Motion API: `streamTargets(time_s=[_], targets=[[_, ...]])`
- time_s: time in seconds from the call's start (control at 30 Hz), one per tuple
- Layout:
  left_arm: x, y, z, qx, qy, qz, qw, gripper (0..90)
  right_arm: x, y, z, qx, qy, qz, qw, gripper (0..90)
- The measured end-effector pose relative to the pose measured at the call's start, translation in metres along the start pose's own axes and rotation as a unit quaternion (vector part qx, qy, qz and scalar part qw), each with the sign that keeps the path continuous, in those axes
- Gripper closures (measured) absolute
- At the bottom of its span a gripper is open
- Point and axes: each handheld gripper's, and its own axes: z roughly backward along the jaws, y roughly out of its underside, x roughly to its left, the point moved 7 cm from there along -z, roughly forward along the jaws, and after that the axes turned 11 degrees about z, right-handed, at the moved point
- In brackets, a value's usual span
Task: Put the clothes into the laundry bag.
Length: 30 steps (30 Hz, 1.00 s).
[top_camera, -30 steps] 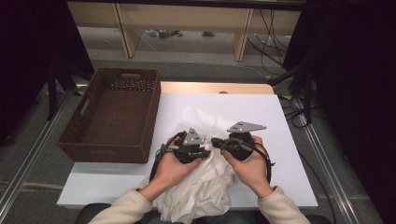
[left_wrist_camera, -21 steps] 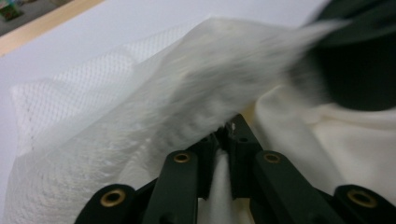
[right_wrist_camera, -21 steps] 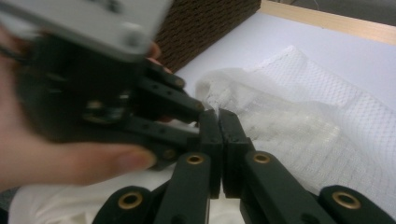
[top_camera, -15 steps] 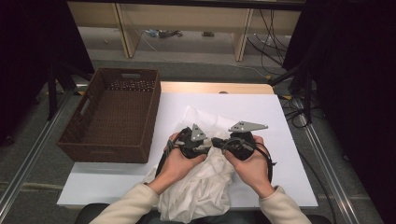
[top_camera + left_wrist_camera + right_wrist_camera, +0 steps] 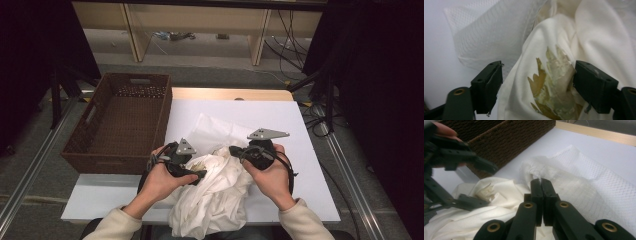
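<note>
- High view: table [image 5: 310, 130] brightly lit from above; left and right edges of the frame nearly black.
- Left gripper view: soft focus, cloth [image 5: 596, 32] washed out at upper right.
- Right gripper view: blur at upper left.

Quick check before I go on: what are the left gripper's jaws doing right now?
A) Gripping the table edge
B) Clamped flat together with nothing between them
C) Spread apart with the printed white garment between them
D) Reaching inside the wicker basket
C: in the left gripper view the left gripper has its jaws spread wide, with the white garment and its gold print between them.
</note>
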Motion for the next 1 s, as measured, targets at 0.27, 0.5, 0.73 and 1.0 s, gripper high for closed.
streamTargets(time_s=[0.27, 0.5, 0.73, 1.0], targets=[[-0.031, -0.007, -0.010, -0.001, 0.068, -0.012, 0.9976, 80.8, 0.004, 0.002, -0.005, 0.006, -0.005, 0.004, 1.0000, 90.0], [-0.065, -0.031, -0.012, -0.041, 0.111, 0.011, 0.9929, 83.5, 0.013, 0.001, -0.007, 0.002, -0.018, 0.009, 0.9998, 90.0], [-0.049, -0.047, -0.034, -0.049, 0.047, 0.001, 0.9977, 84.5, 0.015, -0.002, -0.002, 0.002, -0.023, 0.007, 0.9997, 90.0], [-0.036, -0.047, -0.047, -0.058, 0.028, 0.017, 0.9978, 69.7, 0.012, 0.002, -0.005, 0.008, -0.026, 0.008, 0.9996, 90.0]])
